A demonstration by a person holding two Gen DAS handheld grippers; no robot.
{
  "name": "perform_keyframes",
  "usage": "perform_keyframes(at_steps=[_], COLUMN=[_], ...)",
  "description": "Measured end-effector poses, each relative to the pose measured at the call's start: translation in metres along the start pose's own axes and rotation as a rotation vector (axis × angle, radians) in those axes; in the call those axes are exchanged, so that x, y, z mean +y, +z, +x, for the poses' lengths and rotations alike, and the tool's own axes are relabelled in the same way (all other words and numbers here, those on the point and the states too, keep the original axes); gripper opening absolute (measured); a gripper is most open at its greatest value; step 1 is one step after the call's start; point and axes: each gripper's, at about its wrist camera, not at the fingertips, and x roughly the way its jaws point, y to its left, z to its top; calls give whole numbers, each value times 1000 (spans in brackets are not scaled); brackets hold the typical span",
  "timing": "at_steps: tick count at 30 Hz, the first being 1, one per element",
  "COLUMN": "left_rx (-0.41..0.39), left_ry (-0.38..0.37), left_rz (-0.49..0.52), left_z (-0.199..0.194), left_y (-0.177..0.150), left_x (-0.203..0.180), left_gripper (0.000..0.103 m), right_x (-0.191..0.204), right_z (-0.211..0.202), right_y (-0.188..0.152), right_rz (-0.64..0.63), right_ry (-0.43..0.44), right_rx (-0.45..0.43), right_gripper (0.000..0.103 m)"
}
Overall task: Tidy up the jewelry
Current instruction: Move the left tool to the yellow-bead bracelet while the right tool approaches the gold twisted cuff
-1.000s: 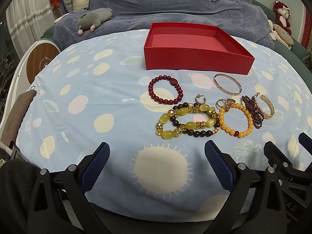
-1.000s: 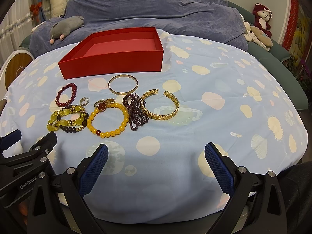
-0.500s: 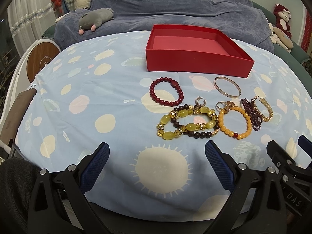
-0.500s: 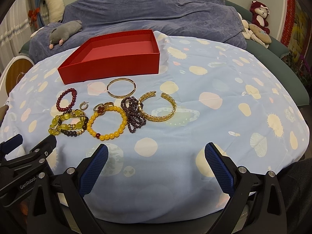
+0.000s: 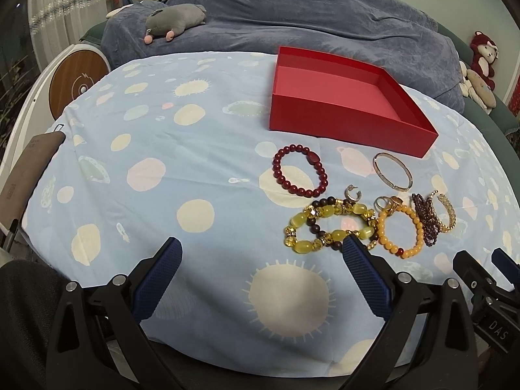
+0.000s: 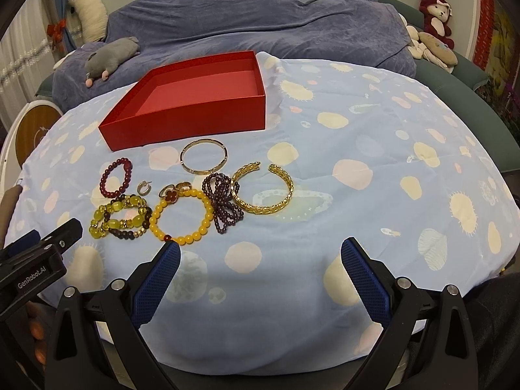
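Note:
An empty red box (image 5: 344,97) (image 6: 195,104) stands on the spotted blue cloth. In front of it lie a dark red bead bracelet (image 5: 300,173) (image 6: 116,178), a thin gold bangle (image 5: 392,171) (image 6: 203,156), a yellow-green bead bracelet (image 5: 325,227) (image 6: 120,217), an orange bead bracelet (image 5: 401,230) (image 6: 182,216), purple beads (image 6: 222,203), a gold cuff (image 6: 263,193) and small rings (image 6: 172,191). My left gripper (image 5: 260,276) is open and empty, near the yellow-green bracelet. My right gripper (image 6: 260,276) is open and empty, in front of the jewelry.
A grey plush toy (image 5: 175,21) lies on the blue-covered sofa (image 5: 292,16) behind the table. More plush toys (image 6: 435,39) sit at the right. A round wooden-faced object (image 5: 78,84) stands at the left. The cloth's front edge curves down near both grippers.
Both grippers have risen and tilted, so the jewelry and the box sit lower in the views. The left one has shifted left. Nothing on the cloth has moved.

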Motion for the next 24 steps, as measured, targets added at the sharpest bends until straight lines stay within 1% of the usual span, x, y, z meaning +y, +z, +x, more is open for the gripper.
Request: perform_keyframes(at_steps=[3,6,10,13,14,18,20,24], left_rx=[-2,5,10,15,20,30,36,42], left_ry=[14,17,2,3,2,-8,-15,-29], left_rz=[-5,-1,26,57,61,61,60,61], left_z=[4,9,15,19,21,25,26,28], left_y=[6,12,18,20,21,21,21,21], left_x=[3,5,4,0,0,-3,-5,-8], left_gripper=[95,95,95,95,94,94,94,94], right_x=[-4,-6,-5,-2,-2,-3,-3,-5], right_z=[6,18,33,45,48,59,64,70], right_y=[12,22,33,39,41,44,43,44], right_rz=[9,14,21,12,12,16,18,23], right_ry=[-7,-12,2,13,12,21,25,25], right_rx=[0,25,48,69,73,96,112,120], right_gripper=[95,94,87,77,75,69,64,62])
